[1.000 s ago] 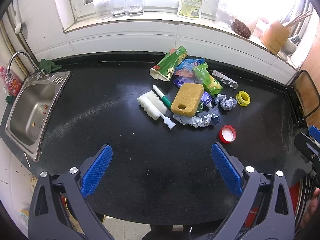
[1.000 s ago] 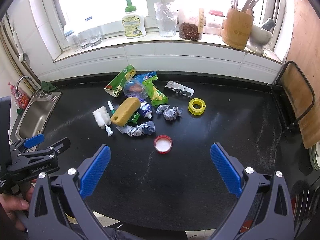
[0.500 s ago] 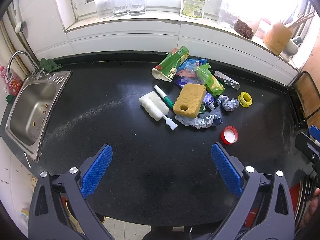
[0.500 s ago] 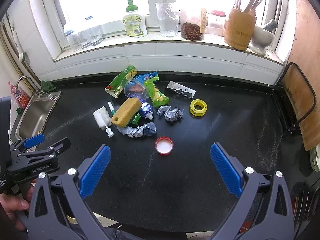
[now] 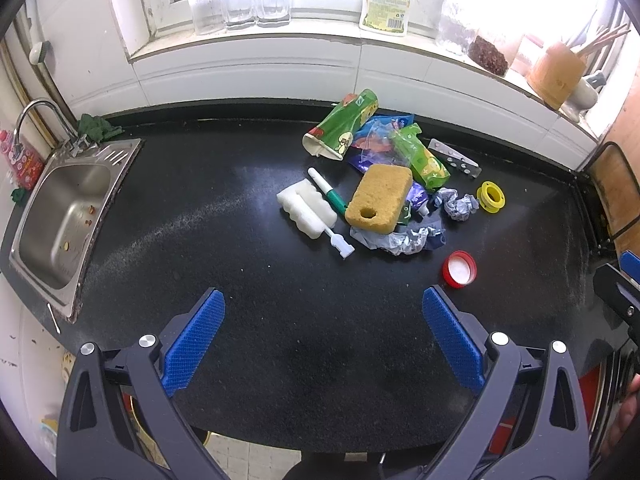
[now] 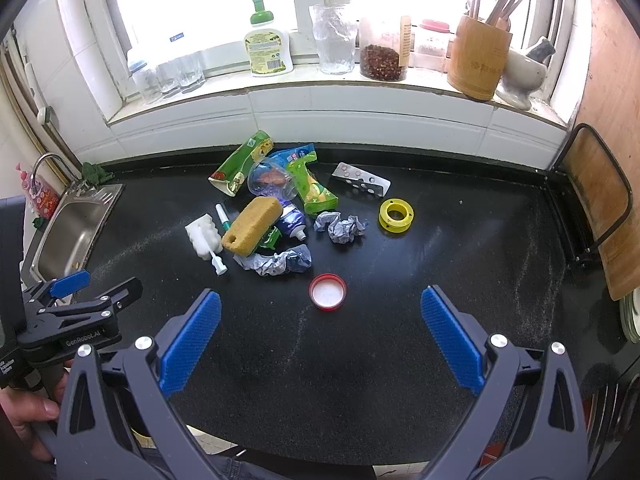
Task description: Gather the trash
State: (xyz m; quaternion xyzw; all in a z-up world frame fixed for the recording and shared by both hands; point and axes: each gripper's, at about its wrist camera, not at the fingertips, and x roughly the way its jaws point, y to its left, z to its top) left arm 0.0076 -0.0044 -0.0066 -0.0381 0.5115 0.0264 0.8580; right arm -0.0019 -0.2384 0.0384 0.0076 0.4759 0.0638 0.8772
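A heap of trash lies on the black counter [image 5: 248,280]: green wrappers [image 5: 344,124], a yellow sponge [image 5: 378,200], a white foam brush [image 5: 306,210], crumpled paper [image 5: 456,206], a crumpled wrapper [image 5: 400,240], a yellow tape spool [image 5: 491,197], a red lid [image 5: 460,269] and a blister pack [image 5: 454,158]. My left gripper [image 5: 322,336] is open and empty, near the counter's front edge. My right gripper [image 6: 320,334] is open and empty, just short of the red lid [image 6: 327,292]. The sponge [image 6: 252,224] and spool [image 6: 396,215] lie beyond it.
A steel sink [image 5: 60,216] with a tap is at the left. The window sill holds a soap bottle [image 6: 266,54], glasses, a jar and a wooden utensil holder [image 6: 478,60]. A wooden board in a rack [image 6: 600,208] stands at the right.
Both grippers have moved slightly forward toward the trash heap. Both stay open. Nothing on the counter has moved.
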